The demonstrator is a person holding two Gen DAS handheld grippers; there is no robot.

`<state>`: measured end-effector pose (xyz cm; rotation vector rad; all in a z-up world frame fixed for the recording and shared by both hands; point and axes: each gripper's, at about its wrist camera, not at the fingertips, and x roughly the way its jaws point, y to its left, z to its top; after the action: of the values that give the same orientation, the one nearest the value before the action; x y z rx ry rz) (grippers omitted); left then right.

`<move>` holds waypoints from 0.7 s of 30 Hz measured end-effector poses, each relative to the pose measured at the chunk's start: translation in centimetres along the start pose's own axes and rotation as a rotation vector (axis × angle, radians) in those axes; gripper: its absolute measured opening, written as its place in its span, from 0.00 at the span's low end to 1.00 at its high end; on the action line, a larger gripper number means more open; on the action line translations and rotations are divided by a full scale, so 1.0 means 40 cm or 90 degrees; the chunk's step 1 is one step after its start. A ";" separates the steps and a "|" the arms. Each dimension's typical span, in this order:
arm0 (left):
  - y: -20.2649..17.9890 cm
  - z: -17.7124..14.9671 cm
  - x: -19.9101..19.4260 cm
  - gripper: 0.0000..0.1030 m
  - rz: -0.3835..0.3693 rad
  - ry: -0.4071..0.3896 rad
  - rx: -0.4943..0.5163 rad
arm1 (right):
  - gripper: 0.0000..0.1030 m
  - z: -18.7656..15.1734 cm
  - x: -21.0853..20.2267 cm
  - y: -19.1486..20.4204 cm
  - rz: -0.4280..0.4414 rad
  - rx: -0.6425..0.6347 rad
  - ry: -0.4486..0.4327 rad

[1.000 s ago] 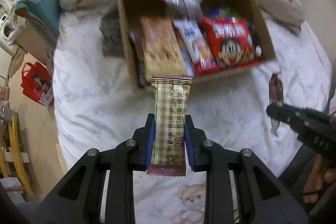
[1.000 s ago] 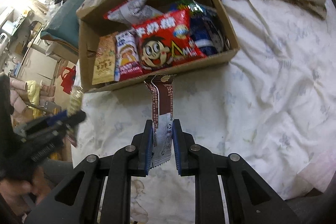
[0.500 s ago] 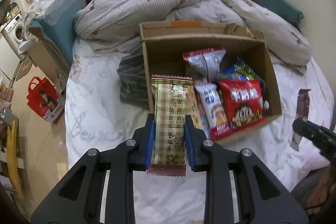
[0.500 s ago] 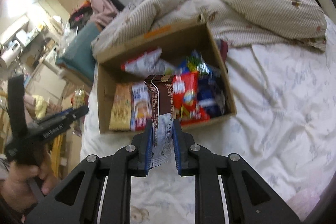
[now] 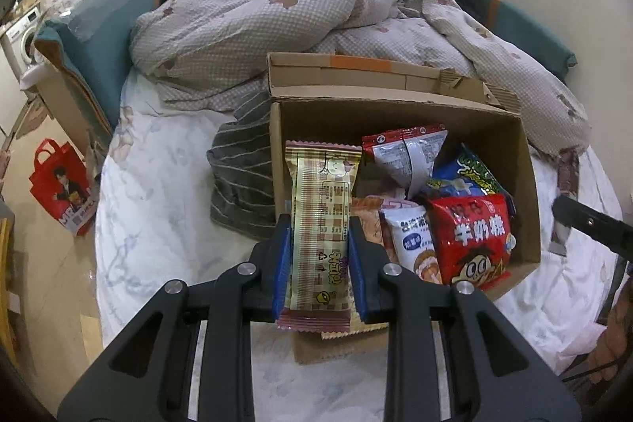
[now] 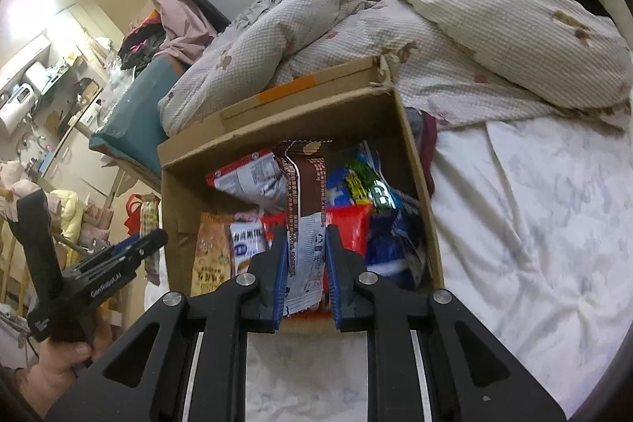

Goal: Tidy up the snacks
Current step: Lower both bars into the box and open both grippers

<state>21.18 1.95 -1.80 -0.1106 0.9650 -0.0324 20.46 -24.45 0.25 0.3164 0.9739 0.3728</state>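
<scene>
Two snack bars held over cardboard box (image 5: 526, 184); quilt (image 5: 277, 18) behind

Box: an open brown cardboard box (image 5: 399, 113) sits on the bed, flaps folded outward, an orange tape strip on the far flap.
Plaid packet: a long beige-and-brown checked snack packet (image 5: 319, 224) with pink crimped ends is held lengthwise above the box's near left corner.
Brown packet: a slim brown-and-white wrapper (image 6: 304, 224) is held lengthwise over the middle of the box.
Red bag: a red snack bag (image 5: 470, 240) with a cartoon face lies at the near right inside the box.
White packet: a small white packet (image 5: 411, 236) lies just left of the red bag.
Silver bag: a red-edged silver bag (image 5: 407, 153) leans toward the back.
Blue-green bag: a blue and green bag (image 5: 470, 176) lies behind the red bag.
</scene>
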 end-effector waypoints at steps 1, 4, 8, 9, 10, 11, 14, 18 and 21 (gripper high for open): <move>-0.001 0.005 0.008 0.22 -0.007 0.002 -0.005 | 0.18 0.008 0.010 0.001 -0.002 -0.004 0.001; -0.011 0.024 0.032 0.22 -0.016 -0.004 -0.011 | 0.18 0.034 0.047 -0.008 -0.015 -0.008 0.002; -0.024 0.043 0.056 0.22 -0.019 -0.008 0.000 | 0.18 0.058 0.089 -0.037 -0.024 0.007 0.007; -0.026 0.045 0.058 0.22 -0.022 -0.005 0.004 | 0.18 0.059 0.095 -0.044 -0.023 0.014 0.007; -0.028 0.048 0.060 0.22 -0.021 -0.003 0.007 | 0.18 0.059 0.101 -0.052 -0.017 0.024 0.009; -0.028 0.050 0.060 0.22 -0.022 -0.003 0.005 | 0.18 0.059 0.104 -0.056 -0.013 0.031 0.012; -0.027 0.054 0.062 0.23 -0.030 -0.001 -0.007 | 0.19 0.058 0.107 -0.060 0.003 0.043 0.015; -0.036 0.049 0.052 0.30 -0.037 -0.008 0.000 | 0.22 0.056 0.113 -0.065 0.030 0.068 0.032; -0.046 0.046 0.032 0.56 -0.027 -0.027 0.016 | 0.28 0.053 0.114 -0.067 0.036 0.076 0.038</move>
<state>23.47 0.19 -1.59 -0.1079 0.9203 -0.0803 25.00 -25.03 -3.15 0.4434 1.0496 0.3782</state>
